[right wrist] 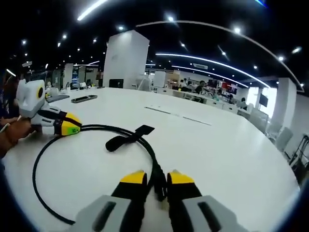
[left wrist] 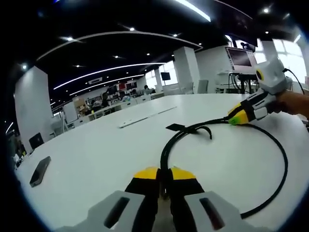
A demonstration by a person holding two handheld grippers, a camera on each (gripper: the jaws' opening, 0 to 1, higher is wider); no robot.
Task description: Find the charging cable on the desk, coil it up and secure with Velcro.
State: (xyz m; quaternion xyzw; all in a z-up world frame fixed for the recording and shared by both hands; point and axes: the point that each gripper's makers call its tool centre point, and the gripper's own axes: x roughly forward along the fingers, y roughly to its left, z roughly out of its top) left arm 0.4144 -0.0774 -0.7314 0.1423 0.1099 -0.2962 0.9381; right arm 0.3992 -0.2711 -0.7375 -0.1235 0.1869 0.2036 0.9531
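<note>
On the white worktop [left wrist: 96,154], the left hand-held gripper [left wrist: 165,175] pinches one part of the black charging cable [left wrist: 282,159], jaws pressed onto it. The right hand-held gripper [right wrist: 157,180] clamps the cable farther along its loop, near the Velcro strap [right wrist: 126,137].

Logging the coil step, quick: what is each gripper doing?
Left gripper: shut on the black charging cable.
Right gripper: shut on the same cable.
</note>
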